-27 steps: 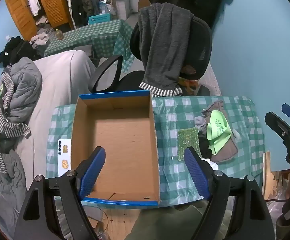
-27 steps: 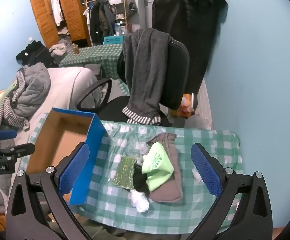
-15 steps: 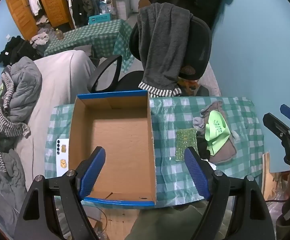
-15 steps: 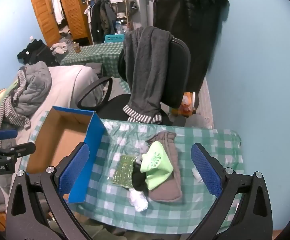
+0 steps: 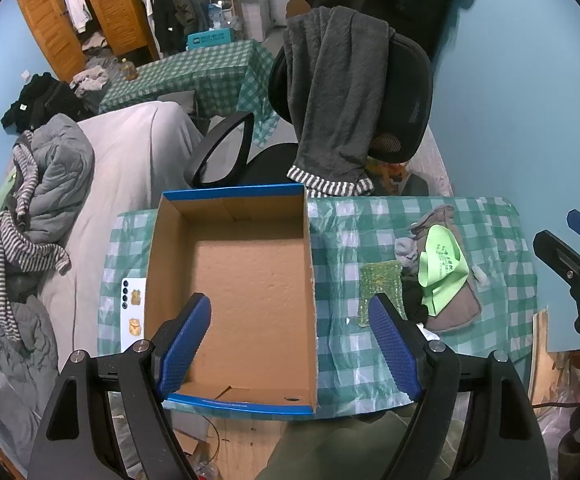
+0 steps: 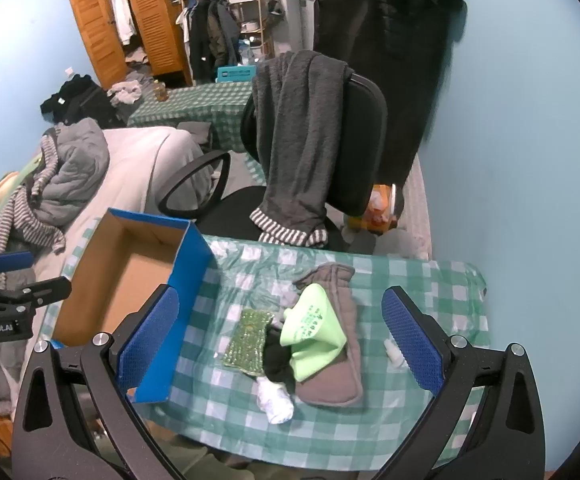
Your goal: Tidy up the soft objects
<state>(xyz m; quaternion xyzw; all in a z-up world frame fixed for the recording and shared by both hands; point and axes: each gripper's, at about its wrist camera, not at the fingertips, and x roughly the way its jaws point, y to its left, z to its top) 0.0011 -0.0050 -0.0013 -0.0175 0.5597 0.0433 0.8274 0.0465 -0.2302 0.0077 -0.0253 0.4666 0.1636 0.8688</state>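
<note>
Soft pile (image 6: 313,344) below wide right gripper (image 6: 278,340), seemingly untouched

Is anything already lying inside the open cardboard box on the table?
No: the cardboard box shows only its bare brown floor, with nothing in it.

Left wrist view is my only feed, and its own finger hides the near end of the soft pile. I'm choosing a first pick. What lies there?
Observer: A rolled white sock lies against the near side of the black fabric bundle.
Operator: Is anything beyond the brown padded mitt, towards the wall?
Observer: Yes, a small white bottle-like item lies on the checked cloth, apart from the brown padded mitt.
Operator: Is the other hand free?
Observer: The right hand-held gripper is open wide, with nothing between its pads.
</note>
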